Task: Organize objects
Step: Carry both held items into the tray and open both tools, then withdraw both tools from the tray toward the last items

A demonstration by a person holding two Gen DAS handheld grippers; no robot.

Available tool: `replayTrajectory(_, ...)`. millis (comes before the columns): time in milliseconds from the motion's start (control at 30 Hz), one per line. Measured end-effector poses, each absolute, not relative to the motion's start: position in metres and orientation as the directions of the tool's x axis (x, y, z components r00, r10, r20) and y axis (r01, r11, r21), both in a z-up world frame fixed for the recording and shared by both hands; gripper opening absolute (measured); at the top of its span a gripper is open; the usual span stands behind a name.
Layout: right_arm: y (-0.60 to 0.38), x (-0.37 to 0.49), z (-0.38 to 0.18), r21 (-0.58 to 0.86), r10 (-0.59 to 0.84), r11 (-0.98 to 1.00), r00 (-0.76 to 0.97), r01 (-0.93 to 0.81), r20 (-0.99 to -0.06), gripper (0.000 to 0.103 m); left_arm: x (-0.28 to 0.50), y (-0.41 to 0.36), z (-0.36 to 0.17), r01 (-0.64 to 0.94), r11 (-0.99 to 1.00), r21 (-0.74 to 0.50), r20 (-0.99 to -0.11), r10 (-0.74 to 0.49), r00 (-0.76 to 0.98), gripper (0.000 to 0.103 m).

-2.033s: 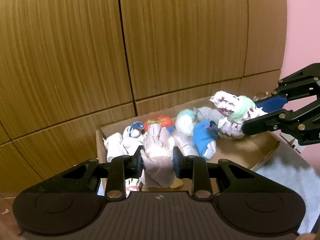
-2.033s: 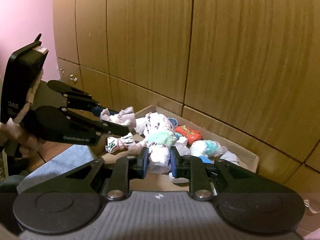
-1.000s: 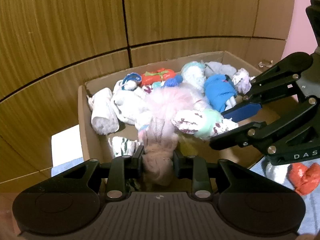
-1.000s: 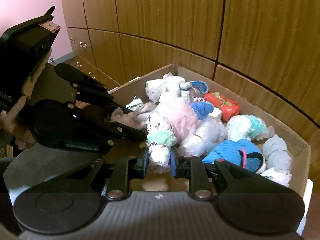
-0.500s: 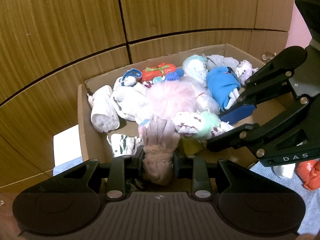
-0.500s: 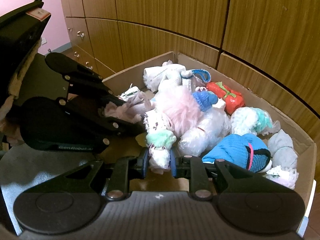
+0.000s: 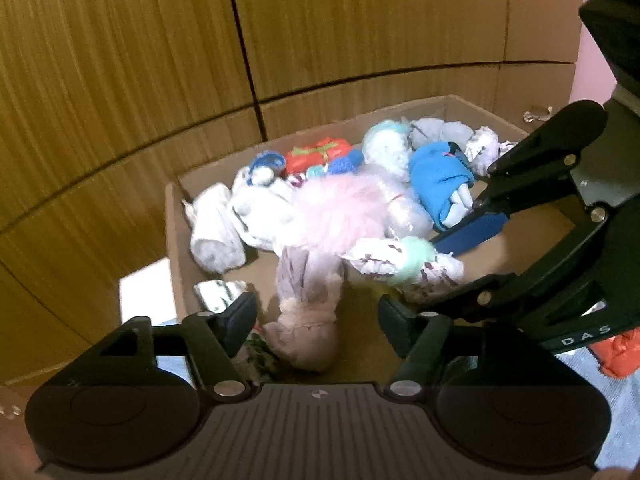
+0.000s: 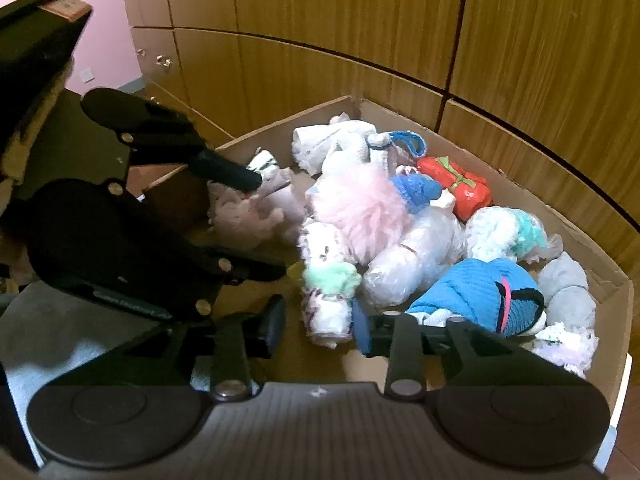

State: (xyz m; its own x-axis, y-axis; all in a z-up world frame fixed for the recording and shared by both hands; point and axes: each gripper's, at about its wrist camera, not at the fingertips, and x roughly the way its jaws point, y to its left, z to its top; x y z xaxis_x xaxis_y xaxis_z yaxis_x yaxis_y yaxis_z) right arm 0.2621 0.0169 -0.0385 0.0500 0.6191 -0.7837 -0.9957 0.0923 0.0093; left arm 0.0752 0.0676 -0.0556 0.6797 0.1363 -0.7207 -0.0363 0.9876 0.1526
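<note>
An open cardboard box (image 7: pixel 173 240) (image 8: pixel 612 280) holds several rolled socks and soft bundles. My left gripper (image 7: pixel 318 320) hangs over its near corner with its jaws opening. A mauve sock bundle (image 7: pixel 304 312) (image 8: pixel 256 216) lies loose between them on the box floor, and neither pad presses it. My right gripper (image 8: pixel 318 330) is beside it, jaws also opening. A white patterned sock with a mint cuff (image 8: pixel 328 296) (image 7: pixel 400 264) stands between its fingers, with a gap at the left pad. The left gripper (image 8: pixel 262 224) shows at the left of the right wrist view.
Inside the box are a fluffy pink bundle (image 8: pixel 360 208), a blue knit roll (image 8: pixel 476 296) and a red bundle with green ribbon (image 8: pixel 456 188). Wooden cabinet panels (image 7: pixel 360 40) rise behind. An orange-red bundle (image 7: pixel 616 352) lies outside on grey-blue cloth (image 8: pixel 60 344).
Both grippers lowered over the box, then their jaws spread. The mauve bundle and the mint-cuffed sock, gripped half a second ago, now sit free in the box.
</note>
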Motion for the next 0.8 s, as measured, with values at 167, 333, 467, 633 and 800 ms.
replayTrajectory(167,0.002,0.259,-0.025,0.004,0.644,0.103,0.064,-0.995,-0.763,0.038,0.062,0.064,-0.044,-0.042,0.987,0.157,-0.701,0.141,0.699,0.082)
replayTrajectory(333,-0.029,0.259,-0.006,-0.003,0.675,0.154,0.107,-0.988,-0.730,0.041,0.045,0.060,-0.033,-0.046,0.988,0.150,-0.682,0.137,0.718,0.085)
replayTrajectory(467,-0.066,0.250,0.006,0.004,0.703,0.213,0.151,-0.977,-0.695,0.049,0.027,0.053,-0.025,-0.052,0.992,0.116,-0.670,0.116,0.733,0.086)
replayTrajectory(633,-0.121,0.227,-0.003,0.031,0.718,0.283,0.190,-0.959,-0.670,0.050,0.006,0.036,-0.026,-0.055,0.998,0.041,-0.655,0.068,0.752,0.086)
replayTrajectory(800,-0.147,0.212,-0.037,0.051,0.701,0.335,0.213,-0.941,-0.681,0.050,-0.001,0.004,-0.043,-0.013,1.000,-0.008,-0.638,0.005,0.770,0.086)
